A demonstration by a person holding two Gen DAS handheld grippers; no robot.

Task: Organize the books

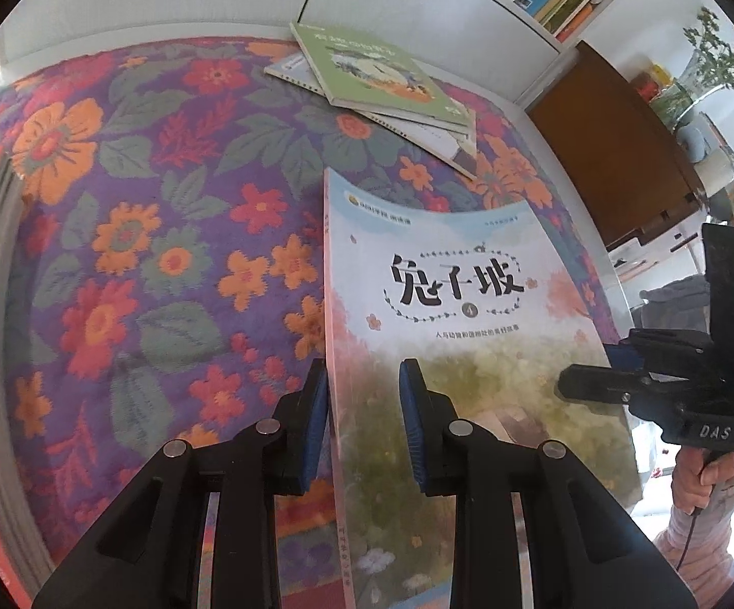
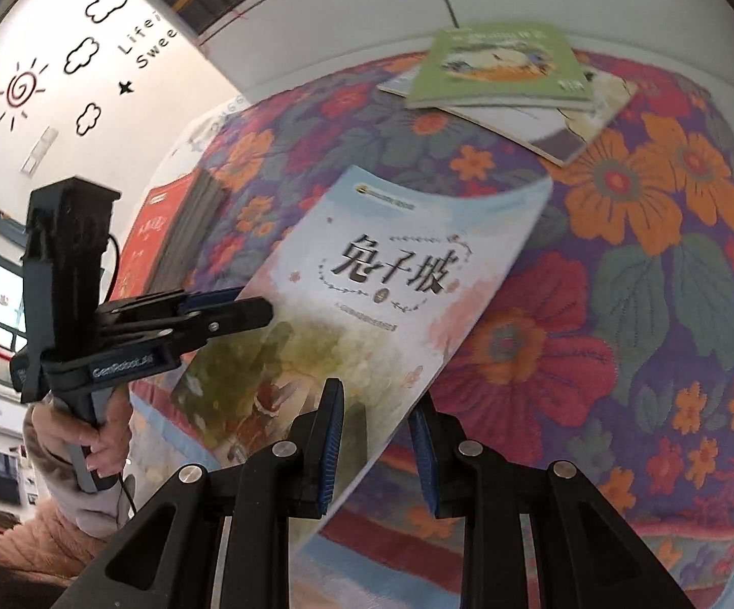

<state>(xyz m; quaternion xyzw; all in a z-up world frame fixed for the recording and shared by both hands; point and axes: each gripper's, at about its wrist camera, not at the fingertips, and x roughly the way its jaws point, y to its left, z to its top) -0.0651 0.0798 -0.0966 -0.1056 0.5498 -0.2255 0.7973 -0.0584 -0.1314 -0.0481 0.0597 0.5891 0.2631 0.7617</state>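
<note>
One pale-blue book held above the floral cloth, both grippers, left and right, clamped on its opposite edges; one loose pile of books beyond it.

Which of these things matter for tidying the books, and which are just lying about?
For the job: blue book, left gripper, right gripper, green book on a loose pile, red book.

Lying about: floral cloth, plant, wall stickers.
</note>
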